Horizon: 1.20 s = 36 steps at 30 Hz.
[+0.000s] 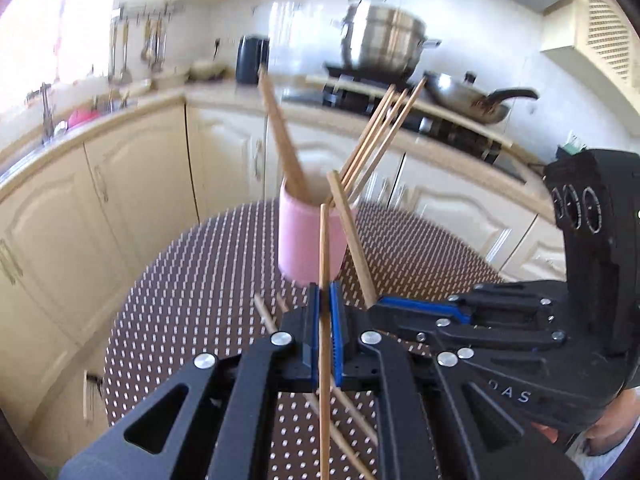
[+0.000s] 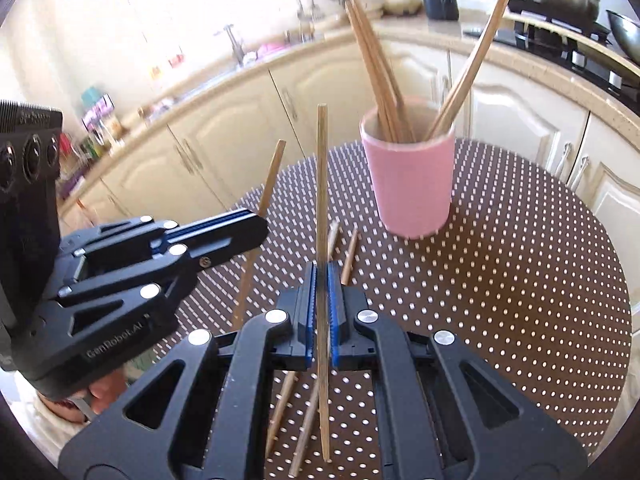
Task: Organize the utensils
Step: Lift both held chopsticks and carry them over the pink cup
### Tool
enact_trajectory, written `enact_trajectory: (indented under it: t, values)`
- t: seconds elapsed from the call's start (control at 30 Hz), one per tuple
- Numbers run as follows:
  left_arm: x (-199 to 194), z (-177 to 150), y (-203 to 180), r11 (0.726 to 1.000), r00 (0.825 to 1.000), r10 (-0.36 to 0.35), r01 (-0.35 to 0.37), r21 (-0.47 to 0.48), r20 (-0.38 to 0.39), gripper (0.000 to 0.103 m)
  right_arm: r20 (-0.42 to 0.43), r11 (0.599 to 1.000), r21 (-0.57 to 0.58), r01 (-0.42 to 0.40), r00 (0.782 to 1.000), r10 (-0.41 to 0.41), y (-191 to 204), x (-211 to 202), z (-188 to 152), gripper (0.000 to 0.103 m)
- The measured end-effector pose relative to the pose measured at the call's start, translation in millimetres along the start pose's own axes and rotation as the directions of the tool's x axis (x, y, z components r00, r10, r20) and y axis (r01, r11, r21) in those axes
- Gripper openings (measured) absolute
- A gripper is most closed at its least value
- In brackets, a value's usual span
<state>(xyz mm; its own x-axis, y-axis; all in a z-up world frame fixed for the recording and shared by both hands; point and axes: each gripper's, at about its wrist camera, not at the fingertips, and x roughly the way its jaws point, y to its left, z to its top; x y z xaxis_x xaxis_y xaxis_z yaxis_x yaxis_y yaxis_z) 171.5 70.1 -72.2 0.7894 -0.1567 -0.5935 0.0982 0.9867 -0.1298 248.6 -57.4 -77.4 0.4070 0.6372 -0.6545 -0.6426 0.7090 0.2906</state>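
A pink cup (image 1: 306, 236) (image 2: 412, 184) stands on the dotted brown table (image 2: 520, 280) and holds several wooden chopsticks (image 2: 376, 64). My left gripper (image 1: 325, 300) is shut on one upright chopstick (image 1: 324, 264), in front of the cup. My right gripper (image 2: 322, 280) is shut on another upright chopstick (image 2: 322, 184), to the left of the cup. In the left wrist view the right gripper (image 1: 378, 304) shows at right with its chopstick (image 1: 352, 236) leaning toward the cup. In the right wrist view the left gripper (image 2: 262, 222) shows at left with its chopstick (image 2: 268, 184).
Several loose chopsticks (image 2: 347, 258) lie on the table under and ahead of the grippers. Cream kitchen cabinets (image 1: 132, 184) and a counter curve behind the table. A stove with a steel pot (image 1: 380, 40) and a pan (image 1: 468, 96) stands at the back right.
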Motion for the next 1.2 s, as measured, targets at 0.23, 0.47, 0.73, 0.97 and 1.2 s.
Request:
enact_trajectory:
  t: [0.23,0.47,0.73,0.97,1.2]
  values:
    - [-13.4,20.9,-18.3,0.999,0.991,-0.017,0.012,0.035,0.132,0.006,0.131,1.000,0.004,-0.020,0.991,0.019,-3.0,-35.5,-4.7,0.006]
    - [-24.2,37.4,-38.5,0.998,0.976,-0.034,0.023,0.050,0.213,0.006,0.258,1.000,0.002,-0.002,0.966,0.001,-2.5,-57.4,5.9,0.006]
    - [-32.5,60.6,-46.1,0.995,0.940,-0.066,0.038,0.089,0.336,0.006,0.444,0.999,0.032,0.030,0.895,-0.041,-4.7,-78.8,22.6,0.006]
    - [-23.4,88.4,-41.9,0.995,0.906,-0.090,0.060,0.086,0.413,0.006,0.533,0.998,0.026,0.051,0.845,-0.057,-8.8,-85.6,41.7,0.006]
    - [-19.1,107.6,-33.1,0.995,0.859,-0.100,0.075,0.070,0.502,0.006,0.618,0.995,0.009,0.096,0.782,-0.081,-8.6,-95.3,61.3,0.006]
